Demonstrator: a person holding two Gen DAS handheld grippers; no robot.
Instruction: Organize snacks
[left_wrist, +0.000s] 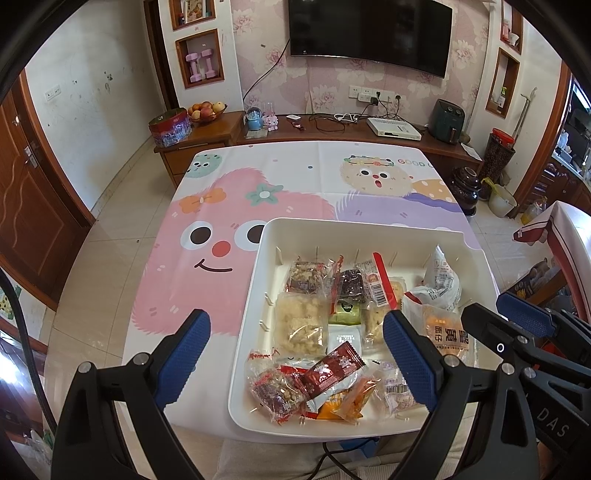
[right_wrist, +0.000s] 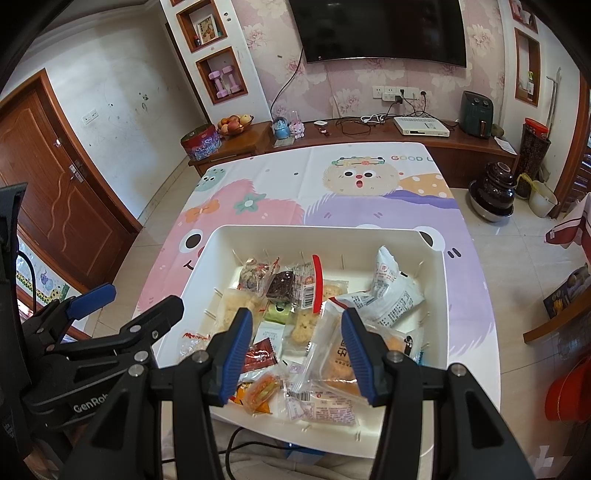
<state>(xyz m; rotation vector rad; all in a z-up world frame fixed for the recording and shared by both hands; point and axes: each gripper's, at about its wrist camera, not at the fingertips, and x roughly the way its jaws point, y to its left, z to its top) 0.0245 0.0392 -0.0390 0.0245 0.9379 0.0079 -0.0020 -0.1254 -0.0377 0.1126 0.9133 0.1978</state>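
Note:
A white plastic bin (left_wrist: 258, 266) (right_wrist: 439, 295) sits at the near edge of the table and holds several wrapped snacks: a clear pack of pale puffed pieces (left_wrist: 301, 326), a dark red sachet (left_wrist: 332, 369), a white pouch (left_wrist: 441, 282) (right_wrist: 388, 291) and an orange biscuit pack (left_wrist: 445, 334) (right_wrist: 340, 358). My left gripper (left_wrist: 295, 354) is open and empty above the bin's near left side. My right gripper (right_wrist: 297, 352) is open and empty above the bin's near middle; it also shows in the left wrist view (left_wrist: 517, 325).
The table carries a cartoon tablecloth (left_wrist: 229, 206) (right_wrist: 369, 192). Behind it stands a low wooden TV cabinet (left_wrist: 332, 131) with a fruit bowl (left_wrist: 205, 110), a tin (left_wrist: 170, 127), cables and a set-top box. Tiled floor lies on both sides.

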